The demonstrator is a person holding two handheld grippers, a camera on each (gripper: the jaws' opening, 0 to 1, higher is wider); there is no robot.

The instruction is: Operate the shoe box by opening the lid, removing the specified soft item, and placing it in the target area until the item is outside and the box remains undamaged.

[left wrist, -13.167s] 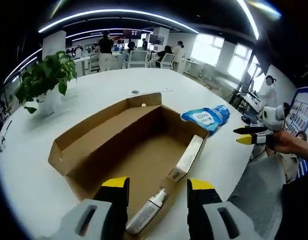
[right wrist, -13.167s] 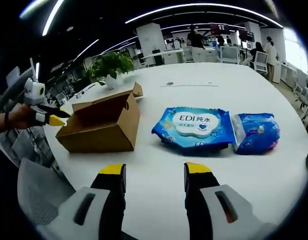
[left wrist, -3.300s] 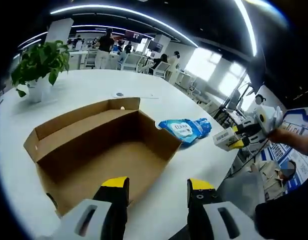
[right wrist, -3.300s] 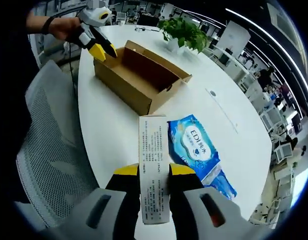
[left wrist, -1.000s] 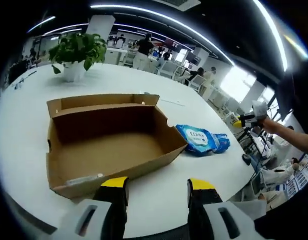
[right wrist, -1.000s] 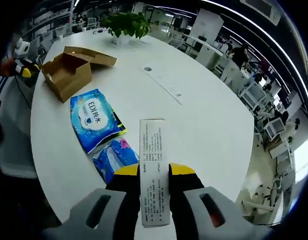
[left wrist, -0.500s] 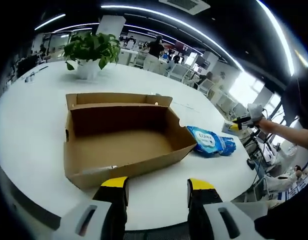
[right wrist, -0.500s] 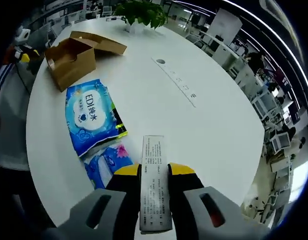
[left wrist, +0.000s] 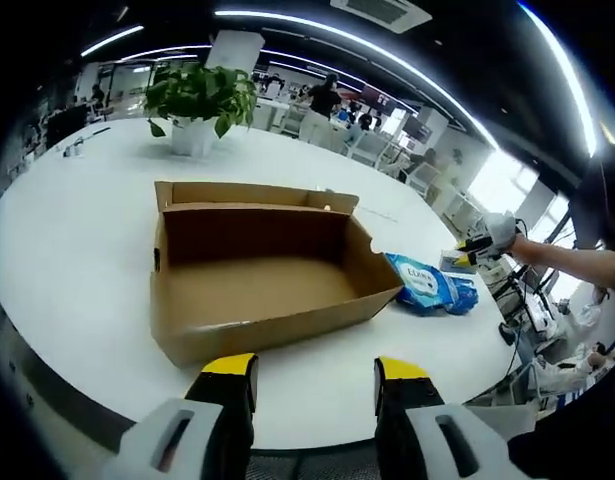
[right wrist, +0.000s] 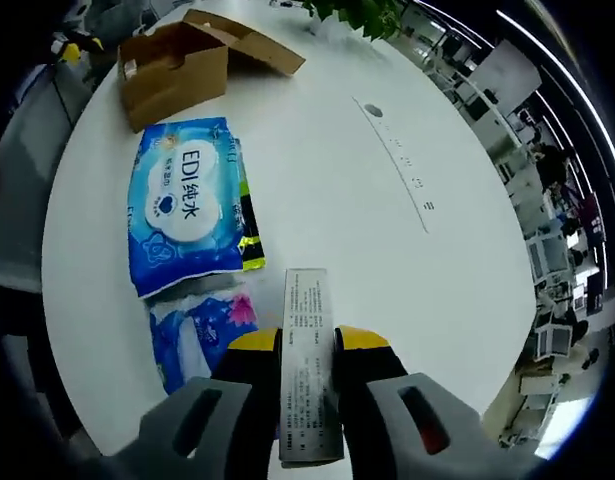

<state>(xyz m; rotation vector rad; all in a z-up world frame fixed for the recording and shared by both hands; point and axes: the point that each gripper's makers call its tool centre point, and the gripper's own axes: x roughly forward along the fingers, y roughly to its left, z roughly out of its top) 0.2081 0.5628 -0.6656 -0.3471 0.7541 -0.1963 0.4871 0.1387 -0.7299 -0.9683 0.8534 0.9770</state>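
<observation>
The brown shoe box [left wrist: 257, 270] stands open on the white table [left wrist: 67, 230], its lid folded back; in the right gripper view the shoe box [right wrist: 172, 65] is far off at the upper left. My left gripper [left wrist: 312, 385] is open, hovering in front of the box's near wall. My right gripper [right wrist: 307, 345] is shut on a slim white printed carton [right wrist: 309, 365], held just above the table beside a blue wipes pack [right wrist: 185, 205] and a smaller blue and pink pack [right wrist: 202, 335]. From the left gripper view, the right gripper [left wrist: 477, 245] sits just past the wipes pack [left wrist: 422, 282].
A potted plant [left wrist: 197, 100] stands behind the box. A long cable strip [right wrist: 397, 155] crosses the table [right wrist: 387, 260] beyond the packs. The table edge curves close to both grippers. Office desks, chairs and people fill the background.
My right gripper has come lower and nearer to the two packs with the carton still held. The left view has drifted, so the box sits further right in it.
</observation>
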